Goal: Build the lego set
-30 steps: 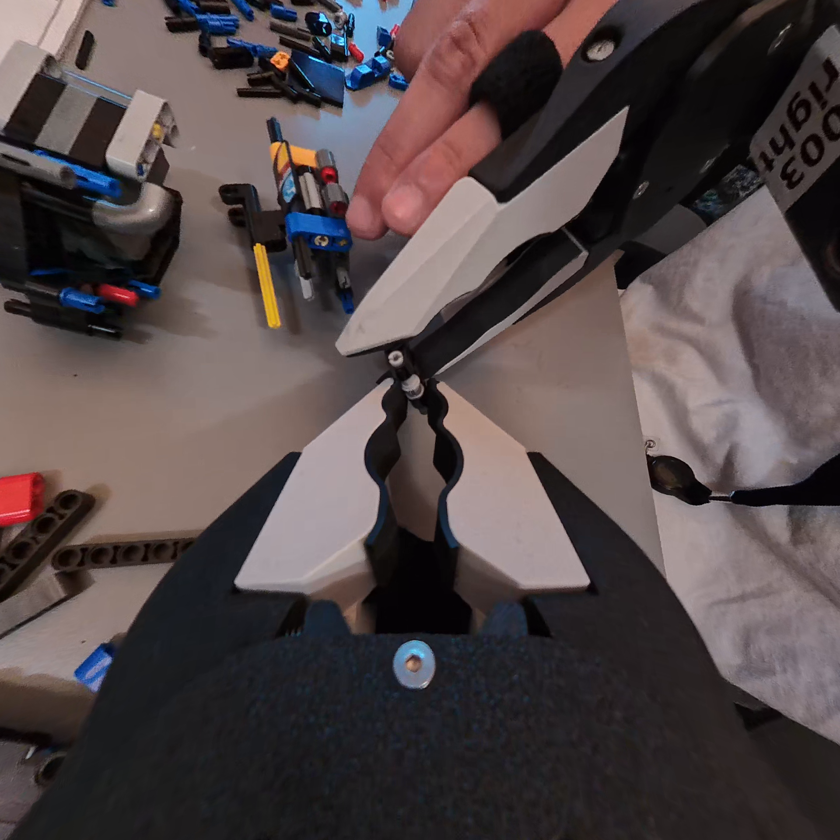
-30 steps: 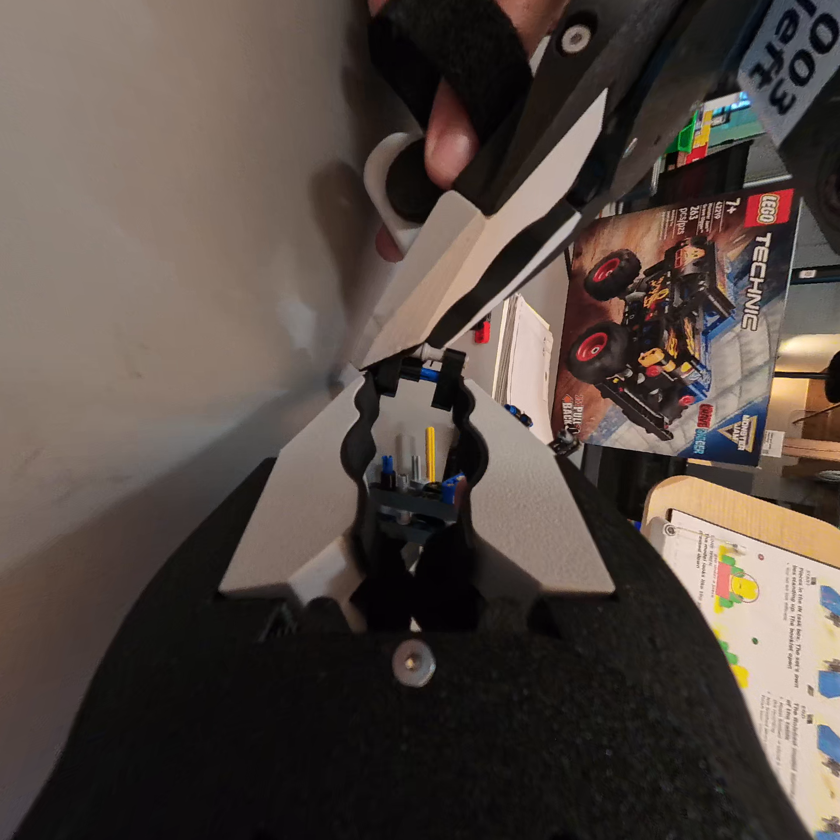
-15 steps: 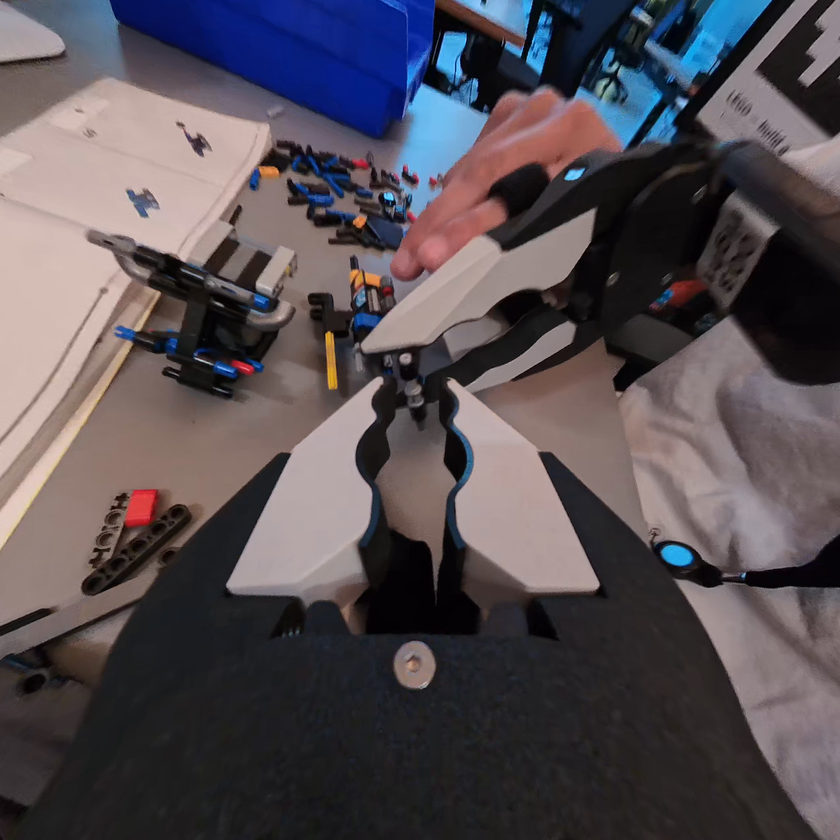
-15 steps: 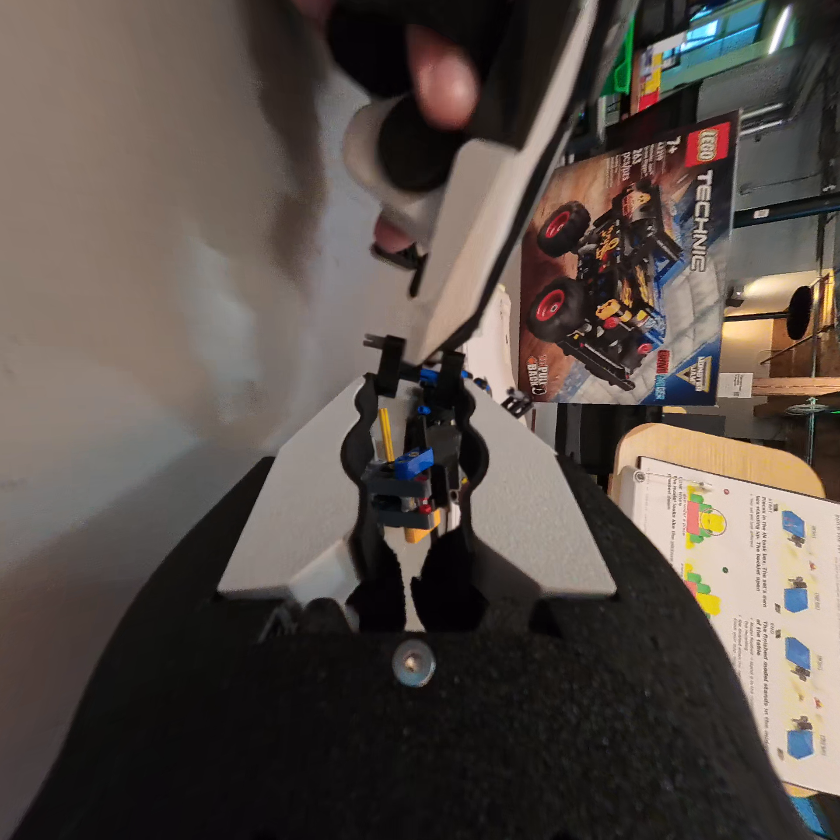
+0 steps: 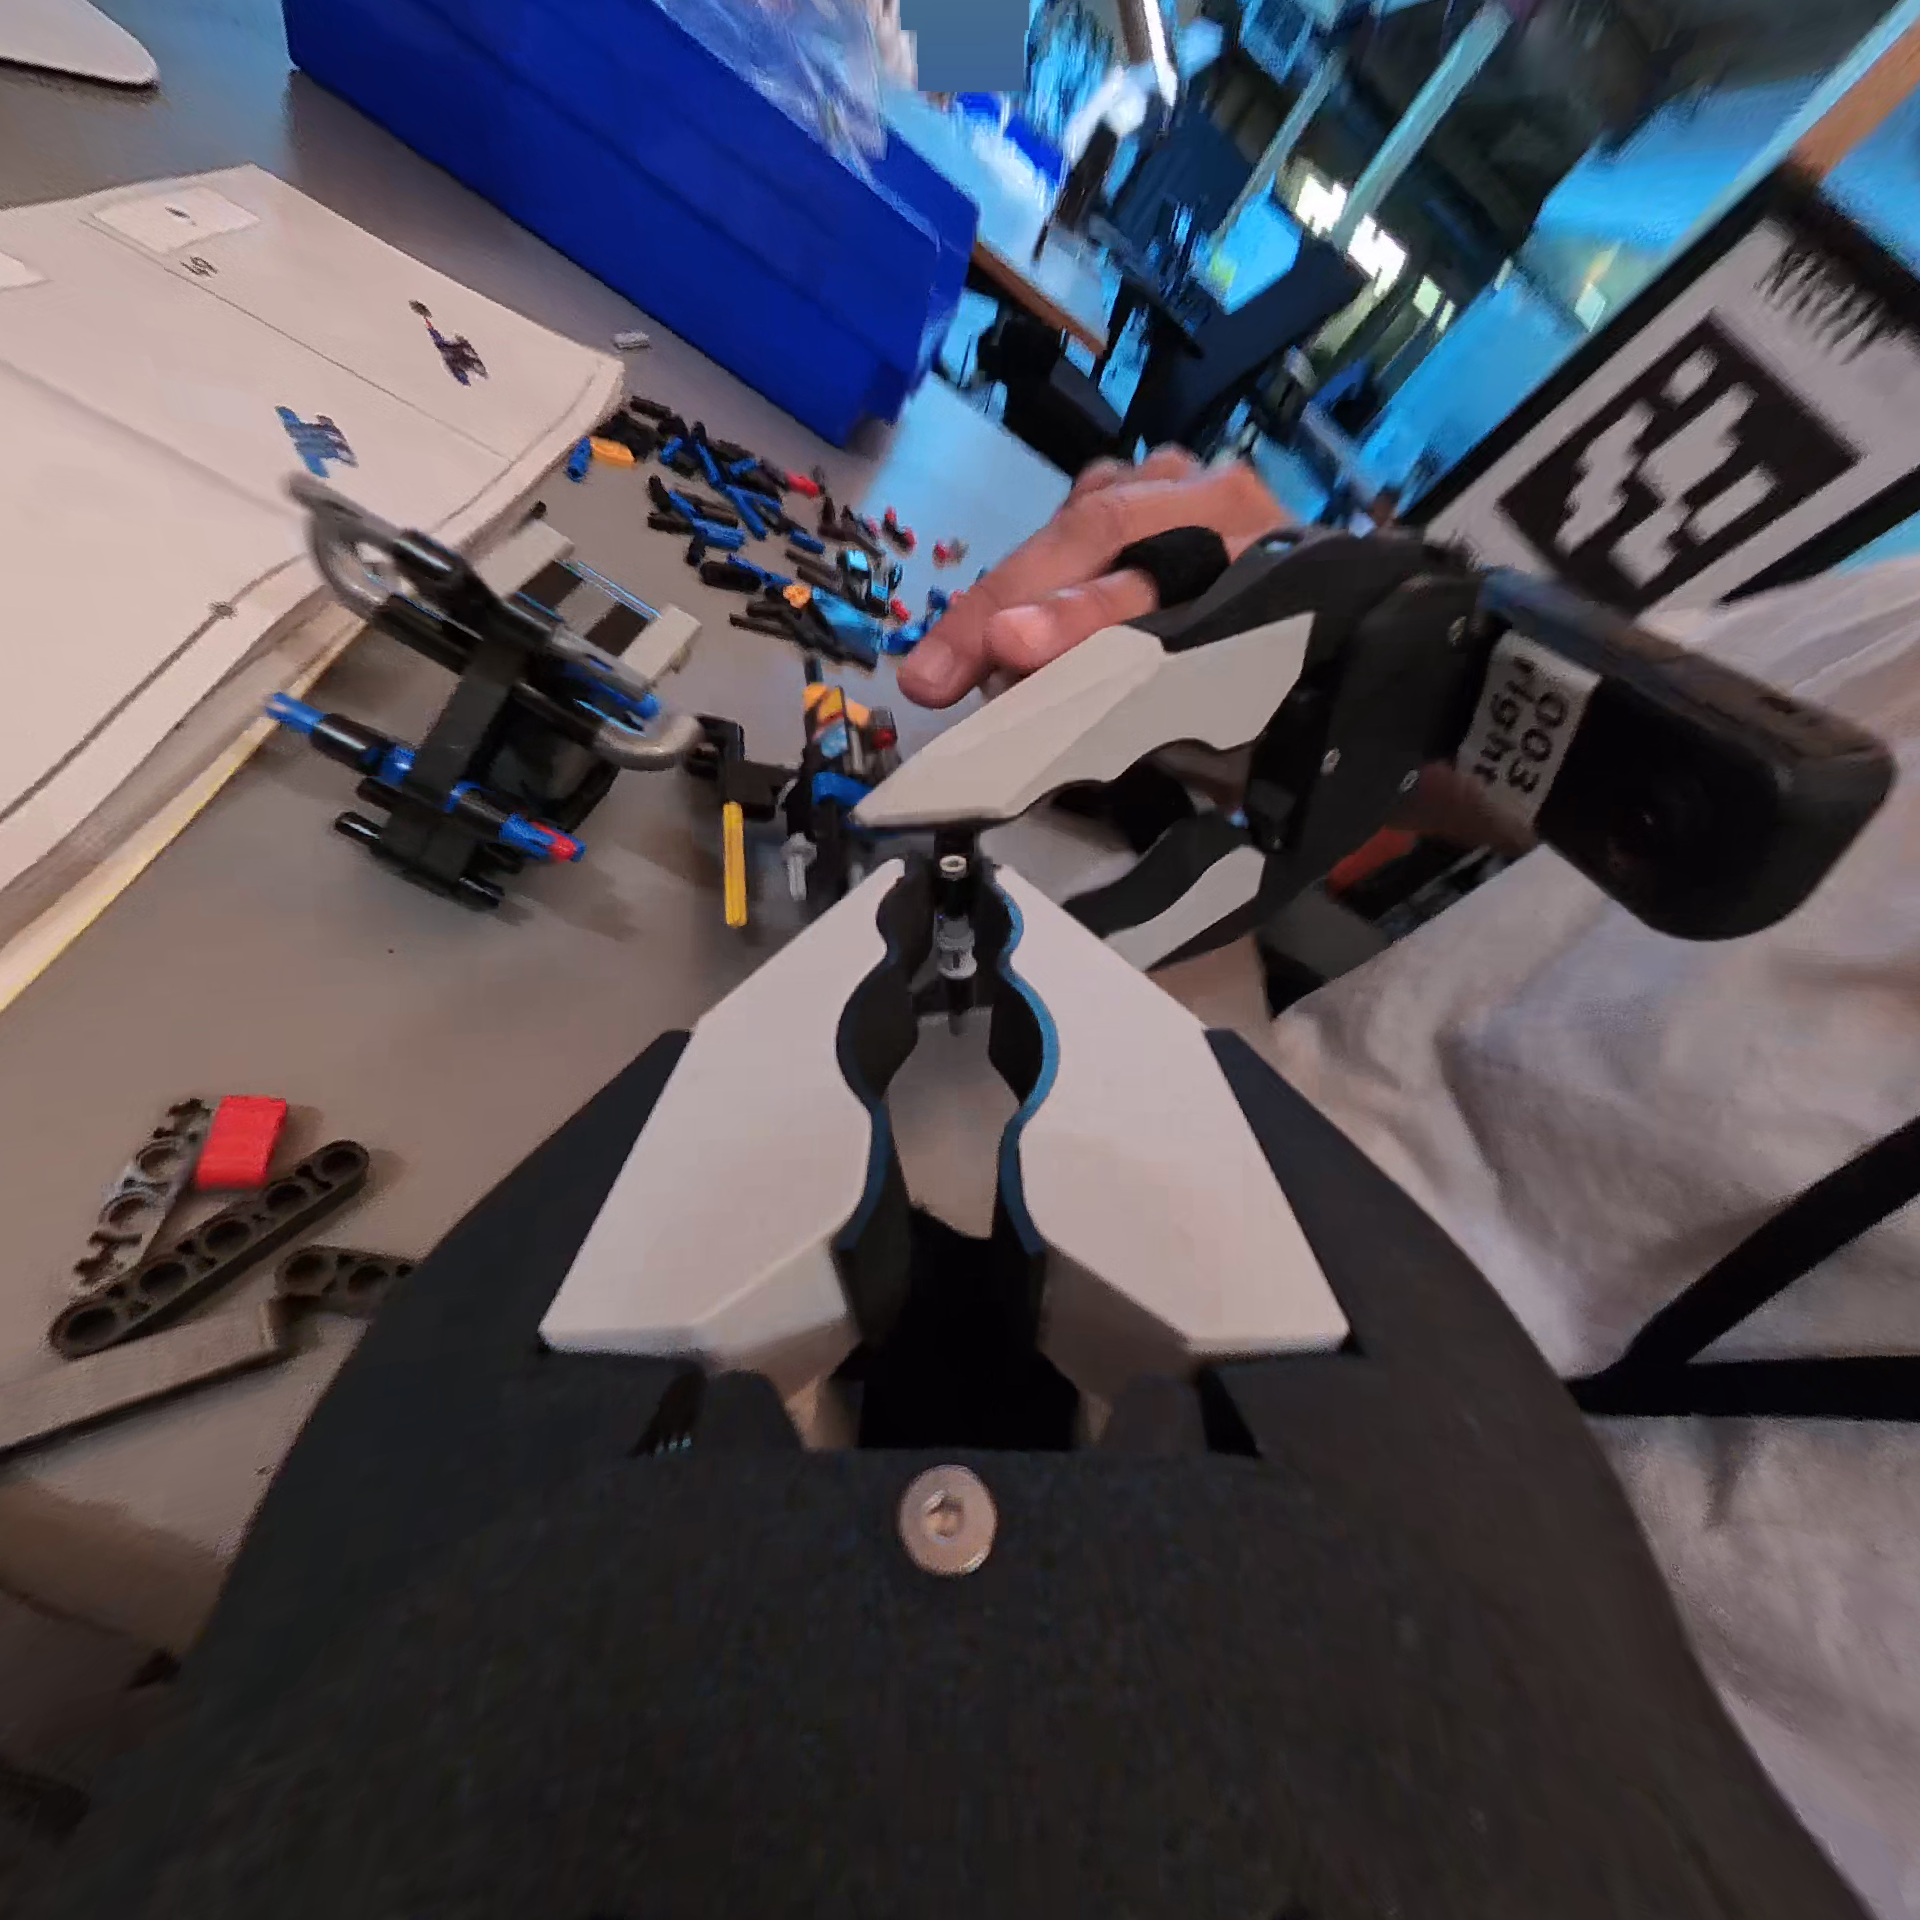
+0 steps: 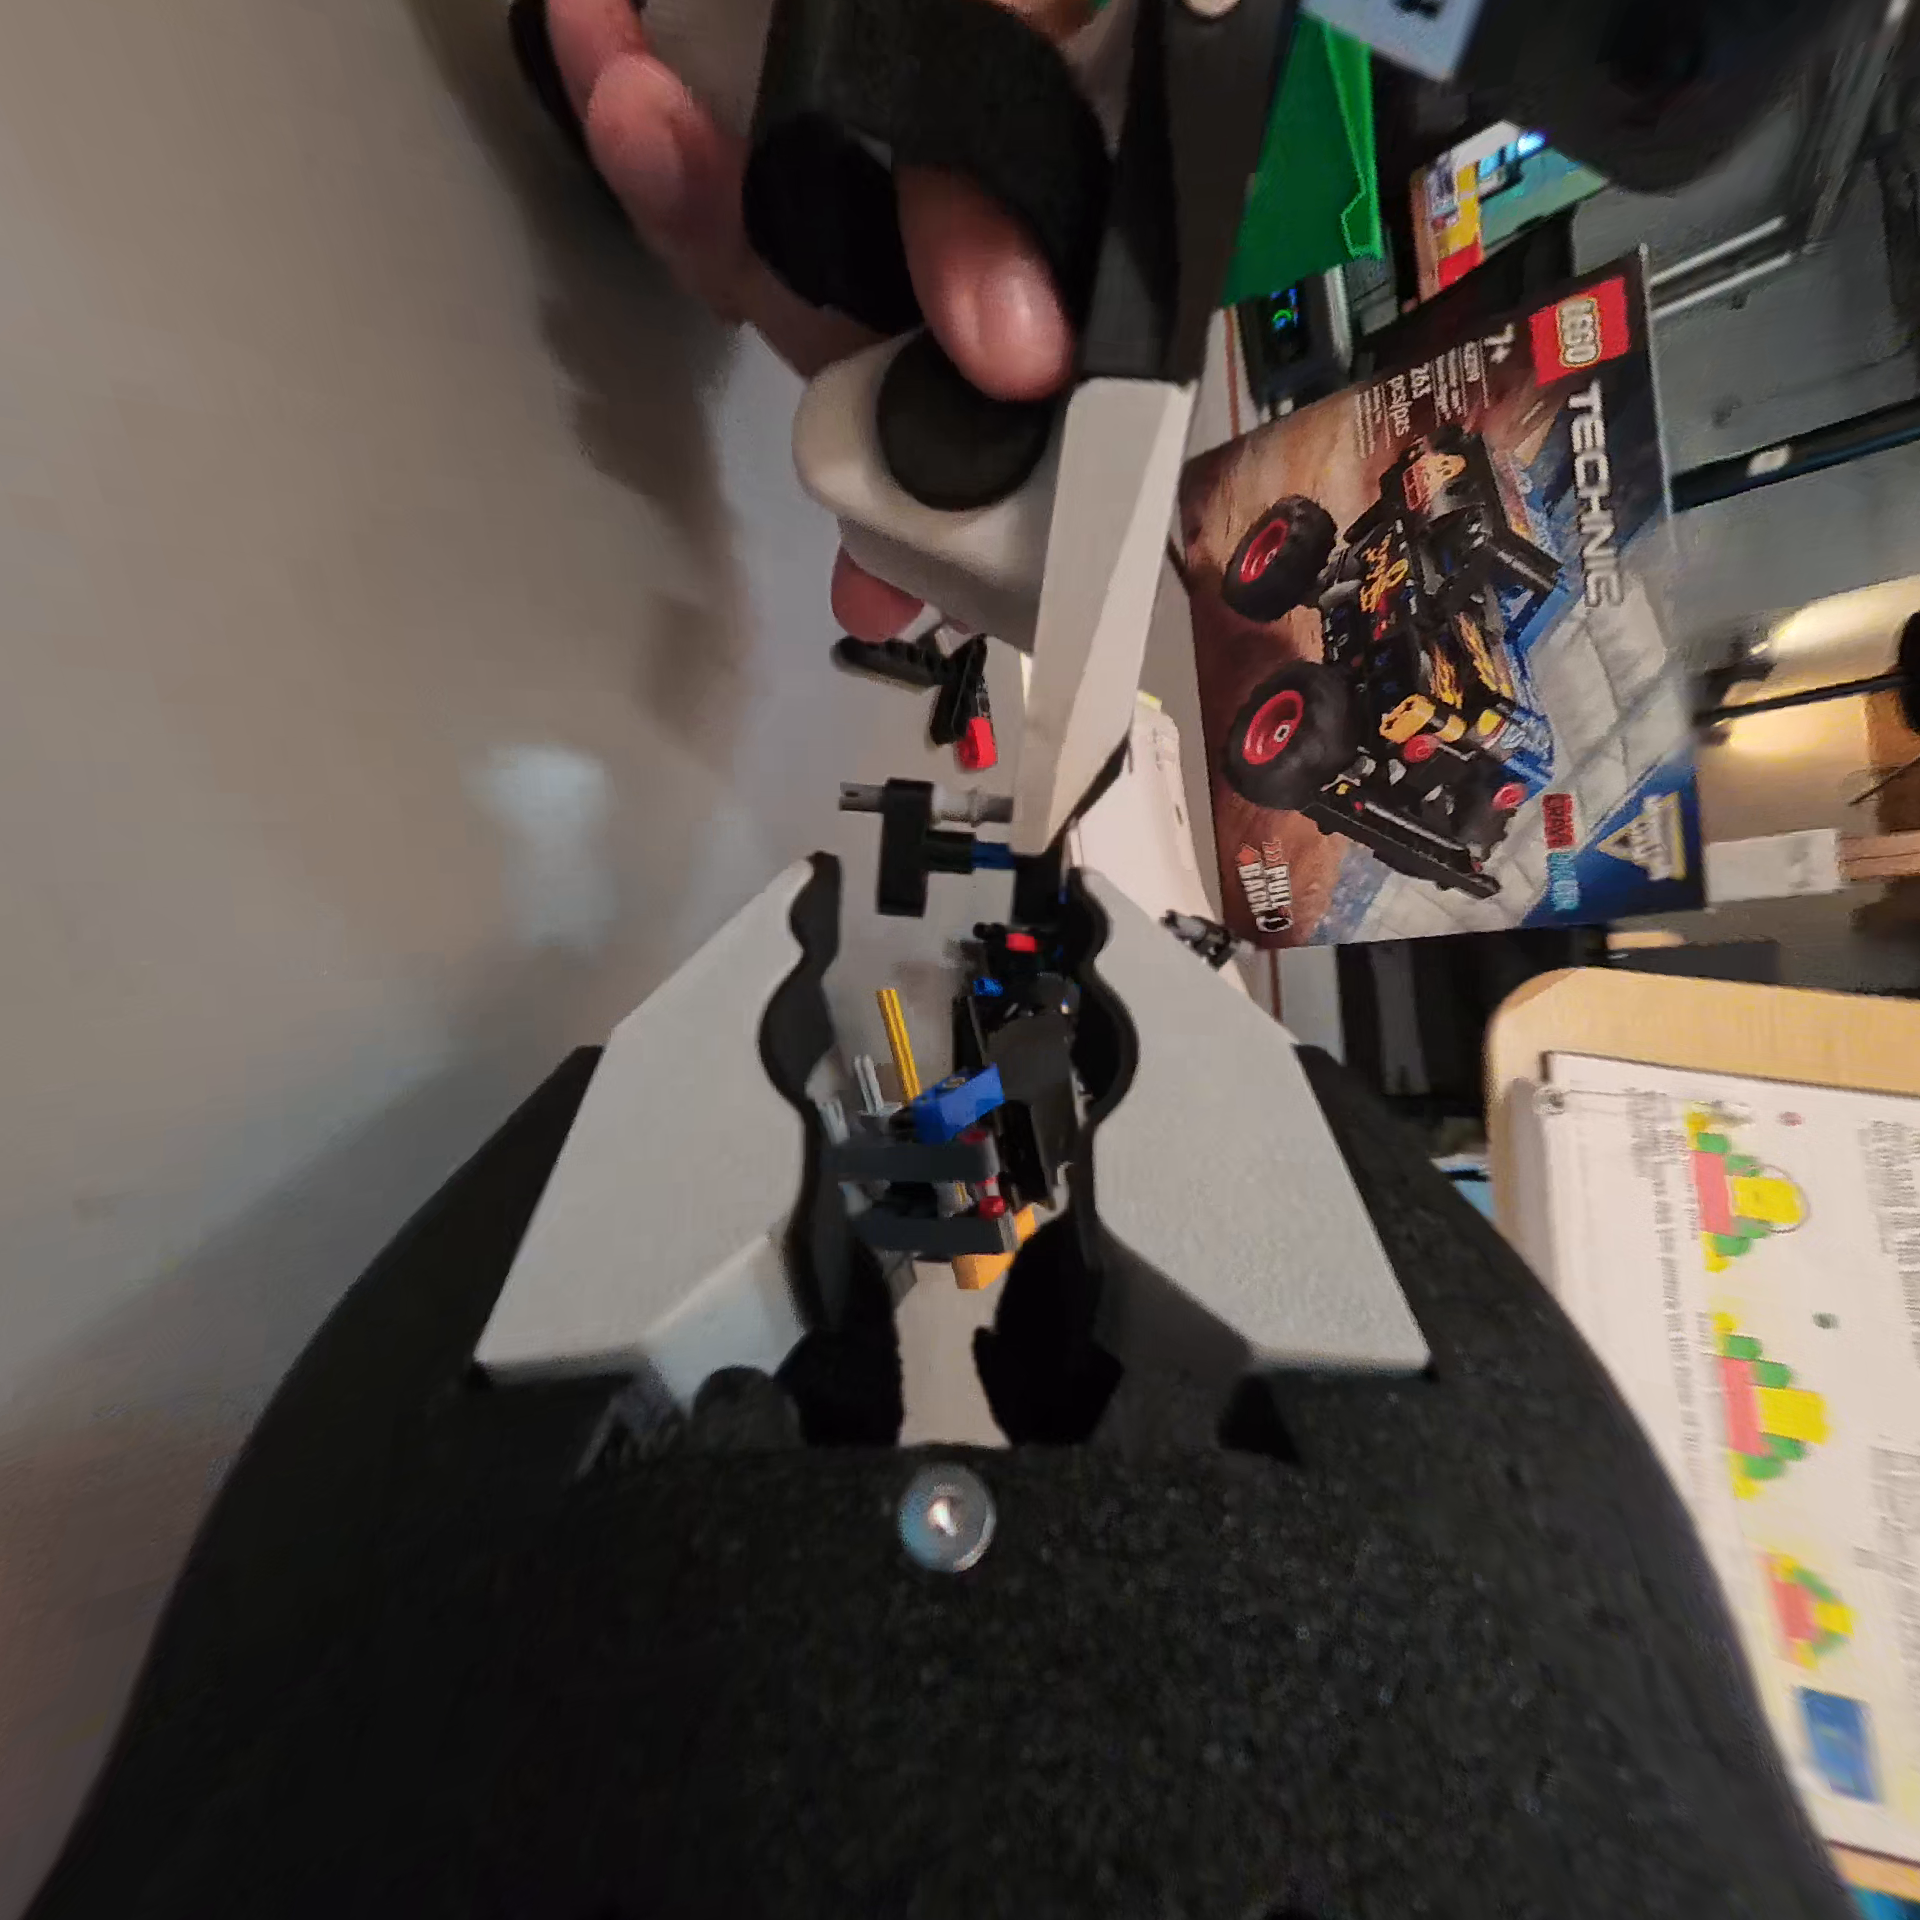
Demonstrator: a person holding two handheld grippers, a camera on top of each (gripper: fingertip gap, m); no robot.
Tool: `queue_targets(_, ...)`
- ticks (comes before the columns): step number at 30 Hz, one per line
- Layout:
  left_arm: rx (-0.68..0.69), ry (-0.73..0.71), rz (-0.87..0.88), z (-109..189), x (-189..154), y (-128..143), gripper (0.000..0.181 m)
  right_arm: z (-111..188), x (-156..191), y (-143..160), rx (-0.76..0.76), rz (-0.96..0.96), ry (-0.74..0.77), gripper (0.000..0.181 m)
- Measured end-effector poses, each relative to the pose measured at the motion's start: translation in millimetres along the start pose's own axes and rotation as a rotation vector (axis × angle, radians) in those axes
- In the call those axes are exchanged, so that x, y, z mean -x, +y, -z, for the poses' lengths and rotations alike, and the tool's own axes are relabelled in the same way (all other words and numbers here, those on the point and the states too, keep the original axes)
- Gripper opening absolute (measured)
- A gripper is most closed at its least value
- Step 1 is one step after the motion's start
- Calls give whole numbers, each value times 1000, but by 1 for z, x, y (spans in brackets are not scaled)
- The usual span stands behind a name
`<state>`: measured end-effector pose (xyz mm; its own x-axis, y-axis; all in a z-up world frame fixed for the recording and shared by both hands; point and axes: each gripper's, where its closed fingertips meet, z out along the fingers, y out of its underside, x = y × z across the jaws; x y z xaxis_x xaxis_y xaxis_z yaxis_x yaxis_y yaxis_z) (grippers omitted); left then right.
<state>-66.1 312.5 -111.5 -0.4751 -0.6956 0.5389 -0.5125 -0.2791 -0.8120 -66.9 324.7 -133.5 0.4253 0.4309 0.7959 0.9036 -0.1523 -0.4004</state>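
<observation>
My left gripper (image 5: 951, 883) is shut on a small black connector with a grey axle and a blue pin (image 5: 952, 925). It holds the piece just above the grey table (image 5: 364, 1018). The piece also shows in the right wrist view (image 6: 914, 842), at the tip of one of the left gripper's fingers (image 6: 1091, 623). My right gripper (image 6: 951, 883) is open, its jaws on either side of the piece and not touching it. Its upper finger (image 5: 1091, 707) lies over the left gripper's tips. A partly built black, grey and blue chassis (image 5: 488, 717) stands on the table to the left.
A small subassembly (image 5: 831, 748) with a yellow axle (image 5: 735, 862) lies beyond my grippers, also in the right wrist view (image 6: 966, 1143). Loose pieces (image 5: 769, 530), black beams (image 5: 208, 1247), a red piece (image 5: 241, 1138), a booklet (image 5: 208, 416), a blue bin (image 5: 644, 177), a white cloth (image 5: 1558, 1143) and the set's box (image 6: 1455, 623) surround them.
My right gripper has opened and let go of the small connector; my left gripper still holds it. Both views have tilted, so more of the table and room shows.
</observation>
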Motion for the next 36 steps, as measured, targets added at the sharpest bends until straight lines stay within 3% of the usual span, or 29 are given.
queue_targets(3, -58, 37, 145, 9, 9, -7, 5, 1, -14, 1, -5, -26, 62, 62)
queue_targets(7, -59, 40, 212, 7, 14, -4, 6, 0, -8, -15, -32, 66, 120, 54)
queue_targets(14, -32, 35, 202, 6, 12, 1, 5, -5, -9, -6, 6, 33, 104, 32)
queue_targets(19, -36, 9, 202, 4, 14, 3, 5, -5, -7, -3, 42, 61, 86, 31)
queue_targets(25, -50, -93, 73, 1, 15, 4, 6, -4, -6, 1, 63, 67, 64, 30)
queue_targets(36, -45, -14, 158, 4, 13, 1, 6, -3, -8, -3, 29, 11, 63, 30)
